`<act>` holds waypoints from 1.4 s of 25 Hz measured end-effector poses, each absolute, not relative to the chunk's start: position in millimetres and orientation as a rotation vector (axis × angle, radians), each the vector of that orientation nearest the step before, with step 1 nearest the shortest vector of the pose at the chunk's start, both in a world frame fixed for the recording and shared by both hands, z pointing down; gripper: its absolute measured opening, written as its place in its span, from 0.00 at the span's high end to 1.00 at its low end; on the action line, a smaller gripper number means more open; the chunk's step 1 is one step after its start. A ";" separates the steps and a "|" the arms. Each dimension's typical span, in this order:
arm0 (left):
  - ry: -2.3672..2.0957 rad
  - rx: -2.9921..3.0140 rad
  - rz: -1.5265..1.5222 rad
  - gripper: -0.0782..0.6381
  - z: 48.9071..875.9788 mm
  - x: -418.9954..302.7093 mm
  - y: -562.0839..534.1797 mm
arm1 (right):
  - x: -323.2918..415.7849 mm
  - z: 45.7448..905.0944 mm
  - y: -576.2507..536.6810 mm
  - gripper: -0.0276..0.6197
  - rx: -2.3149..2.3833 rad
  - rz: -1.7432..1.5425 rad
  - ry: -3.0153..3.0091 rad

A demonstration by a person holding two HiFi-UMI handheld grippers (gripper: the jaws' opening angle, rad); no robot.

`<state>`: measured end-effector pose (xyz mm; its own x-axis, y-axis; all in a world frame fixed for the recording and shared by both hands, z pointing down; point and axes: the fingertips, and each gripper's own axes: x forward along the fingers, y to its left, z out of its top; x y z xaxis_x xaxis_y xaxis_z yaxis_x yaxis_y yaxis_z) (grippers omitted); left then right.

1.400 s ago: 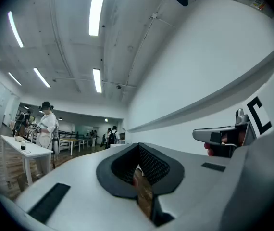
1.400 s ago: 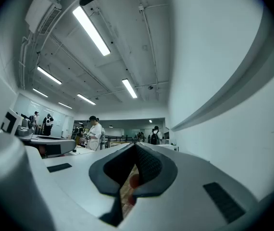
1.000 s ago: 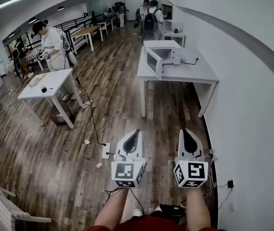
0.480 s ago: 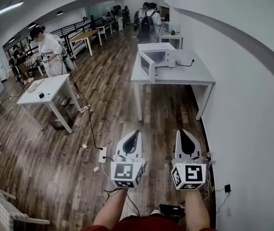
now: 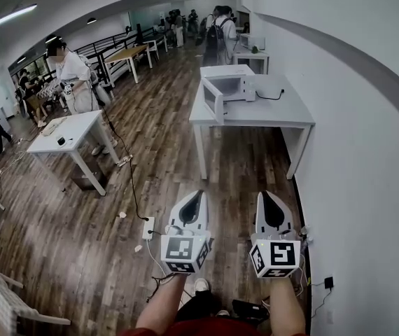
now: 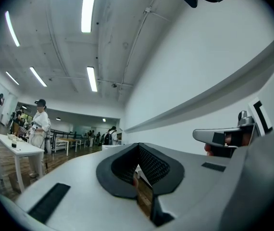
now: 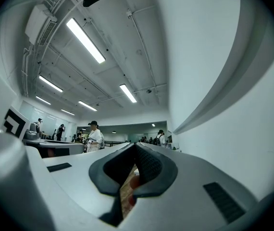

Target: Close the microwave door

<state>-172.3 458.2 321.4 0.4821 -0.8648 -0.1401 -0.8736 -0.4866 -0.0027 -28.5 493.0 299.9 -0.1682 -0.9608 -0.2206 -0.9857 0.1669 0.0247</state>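
Head view: left gripper [image 5: 197,194] and right gripper [image 5: 266,195] jaws together, both empty | microwave [image 5: 236,84] well ahead on grey table [image 5: 273,114], door [image 5: 211,99] swung open leftward | approach, push door's outer face with closed tips till latched, I'd judge | power strip [image 5: 148,227] just left of left gripper, person [image 5: 72,72] far ahead-left; neither blocks.
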 end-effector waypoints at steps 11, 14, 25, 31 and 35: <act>1.561 -2.661 0.205 0.86 334.9 -176.2 380.9 | -30.7 308.1 416.2 0.91 -1.930 0.244 2.286; 1.560 -2.666 0.205 0.85 336.8 -181.0 348.5 | -34.7 306.8 385.4 0.91 -1.939 0.240 2.278; 1.551 -2.678 0.236 0.86 329.9 -221.0 218.6 | -76.0 298.8 255.6 0.92 -1.983 0.283 2.303; 1.535 -2.683 0.203 0.85 336.3 -228.7 166.4 | -87.7 303.4 203.6 0.92 -2.002 0.283 2.293; 1.534 -2.686 0.180 0.86 341.9 -225.6 136.9 | -82.7 309.5 174.5 0.92 -2.011 0.262 2.275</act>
<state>-225.6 136.9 341.9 0.5031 -0.8556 -0.1218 -0.8606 -0.5089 0.0203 -82.7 174.5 309.5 -0.1268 -0.9749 -0.1831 -0.9910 0.1164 0.0666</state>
